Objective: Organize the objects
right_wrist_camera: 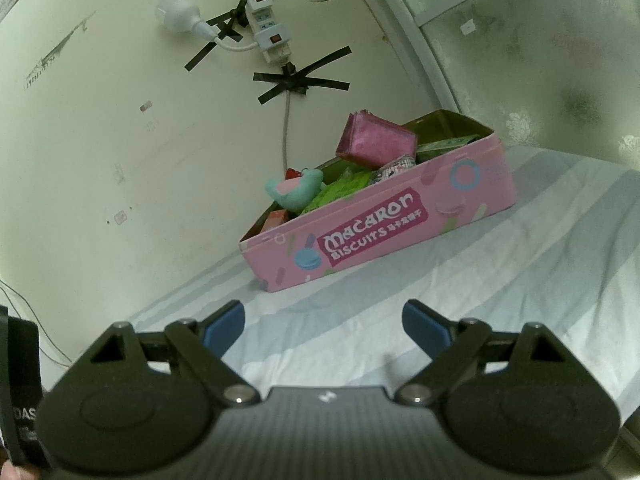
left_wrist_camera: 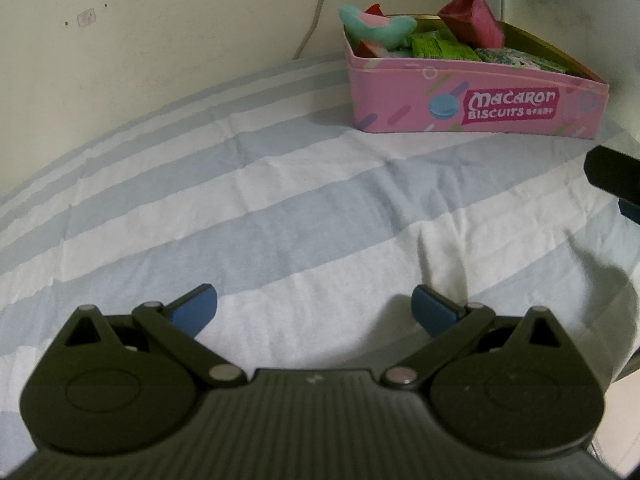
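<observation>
A pink "Macaron Biscuits" tin [left_wrist_camera: 472, 96] stands open at the far side of a striped cloth, against the wall; it also shows in the right wrist view [right_wrist_camera: 384, 232]. It holds a teal plush toy [left_wrist_camera: 376, 28], a magenta pouch [left_wrist_camera: 472, 20], green packets [left_wrist_camera: 436, 46] and other small items. My left gripper [left_wrist_camera: 314, 308] is open and empty, well short of the tin. My right gripper [right_wrist_camera: 323, 322] is open and empty, also short of the tin. Part of the right gripper [left_wrist_camera: 616, 178] shows at the left view's right edge.
The blue and white striped cloth [left_wrist_camera: 280, 208] covers the surface. A cream wall [right_wrist_camera: 120, 140] runs behind the tin, with a taped power strip [right_wrist_camera: 268, 32] and cord. A frosted glass panel [right_wrist_camera: 540, 60] stands at the right. A dark object [right_wrist_camera: 20, 392] sits at the left edge.
</observation>
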The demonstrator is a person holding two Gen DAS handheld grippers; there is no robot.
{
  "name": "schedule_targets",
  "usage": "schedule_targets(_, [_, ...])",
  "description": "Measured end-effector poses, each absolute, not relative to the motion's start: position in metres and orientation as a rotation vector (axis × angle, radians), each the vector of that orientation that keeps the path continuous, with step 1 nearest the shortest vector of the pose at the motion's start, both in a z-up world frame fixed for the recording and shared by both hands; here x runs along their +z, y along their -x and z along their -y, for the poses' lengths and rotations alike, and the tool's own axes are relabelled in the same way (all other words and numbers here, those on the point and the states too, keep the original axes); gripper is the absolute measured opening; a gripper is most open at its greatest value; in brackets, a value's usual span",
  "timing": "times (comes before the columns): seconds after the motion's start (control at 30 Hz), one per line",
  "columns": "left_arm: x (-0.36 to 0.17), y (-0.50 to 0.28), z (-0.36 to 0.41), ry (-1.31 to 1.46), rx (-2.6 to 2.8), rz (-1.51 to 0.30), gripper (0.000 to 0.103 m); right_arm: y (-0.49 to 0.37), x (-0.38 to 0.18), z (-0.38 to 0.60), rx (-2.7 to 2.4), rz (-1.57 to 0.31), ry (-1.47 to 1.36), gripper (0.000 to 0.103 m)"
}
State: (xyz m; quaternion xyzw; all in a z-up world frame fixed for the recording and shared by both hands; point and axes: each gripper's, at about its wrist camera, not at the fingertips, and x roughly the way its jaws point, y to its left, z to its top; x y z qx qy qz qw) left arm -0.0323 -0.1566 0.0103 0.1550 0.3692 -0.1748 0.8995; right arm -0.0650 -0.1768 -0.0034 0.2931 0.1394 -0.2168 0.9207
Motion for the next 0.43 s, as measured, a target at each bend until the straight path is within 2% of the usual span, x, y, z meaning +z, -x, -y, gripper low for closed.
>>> schedule_targets(0.43, [0.0171,0.0359,0.1538,-0.301,-0.396,-0.722,0.103,0.0613,-0.0037,0.1738,-0.443,-0.293,-0.595,0.089])
